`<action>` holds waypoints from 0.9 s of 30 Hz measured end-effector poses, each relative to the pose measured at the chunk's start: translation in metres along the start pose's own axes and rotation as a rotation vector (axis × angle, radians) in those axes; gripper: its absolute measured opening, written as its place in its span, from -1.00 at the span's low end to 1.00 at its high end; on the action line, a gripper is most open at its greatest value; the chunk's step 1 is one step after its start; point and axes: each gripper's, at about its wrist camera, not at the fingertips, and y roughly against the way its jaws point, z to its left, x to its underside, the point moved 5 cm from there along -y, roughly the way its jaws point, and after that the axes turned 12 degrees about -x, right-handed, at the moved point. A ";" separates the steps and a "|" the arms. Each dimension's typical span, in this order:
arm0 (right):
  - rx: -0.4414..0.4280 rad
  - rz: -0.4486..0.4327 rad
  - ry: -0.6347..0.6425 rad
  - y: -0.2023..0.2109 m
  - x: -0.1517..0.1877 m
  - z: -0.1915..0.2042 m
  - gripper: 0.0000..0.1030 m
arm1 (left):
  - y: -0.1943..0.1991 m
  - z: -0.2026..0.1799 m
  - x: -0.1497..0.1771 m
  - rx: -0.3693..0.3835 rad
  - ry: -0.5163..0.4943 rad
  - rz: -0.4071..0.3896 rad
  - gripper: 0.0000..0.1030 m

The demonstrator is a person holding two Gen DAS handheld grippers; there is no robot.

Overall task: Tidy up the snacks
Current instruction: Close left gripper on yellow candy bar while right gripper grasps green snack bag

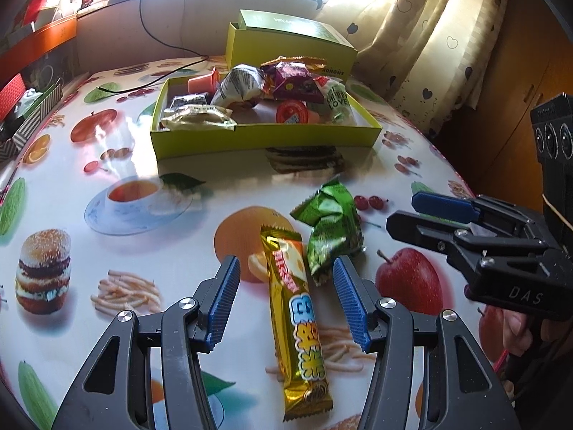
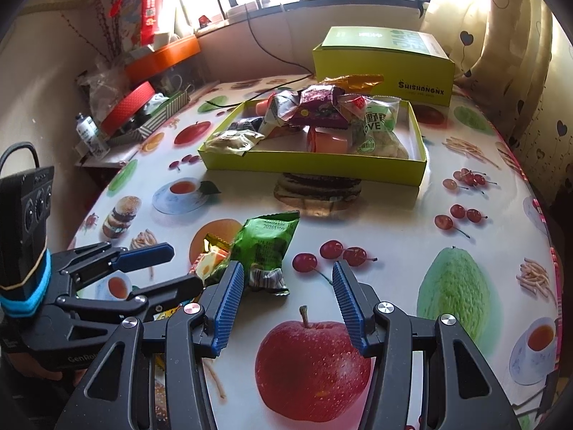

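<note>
A gold snack bar lies on the fruit-print tablecloth, running lengthwise between the fingers of my open left gripper, whose pads stand clear of it. A crumpled green packet lies beside the bar's far end, close to the right blue pad. In the right wrist view the same green packet sits just left of my open right gripper, touching or nearly touching its left pad; nothing is between those fingers. Farther back, a shallow yellow-green box holds several wrapped snacks and jelly cups.
A closed yellow-green box stands behind the open one. Red and orange boxes and a small bottle crowd the shelf at the left. A curtain hangs at the right beyond the round table's edge. A black cable trails across the back.
</note>
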 end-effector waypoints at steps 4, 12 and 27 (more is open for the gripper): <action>0.000 -0.003 -0.002 0.002 0.003 0.003 0.01 | 0.000 -0.002 0.009 -0.014 -0.016 0.013 0.08; -0.005 0.007 -0.004 0.001 0.007 0.004 0.01 | 0.001 -0.007 0.018 -0.016 -0.055 0.019 -0.12; -0.045 0.020 -0.013 -0.015 0.001 0.005 0.02 | -0.017 0.006 0.015 -0.085 -0.051 0.011 -0.55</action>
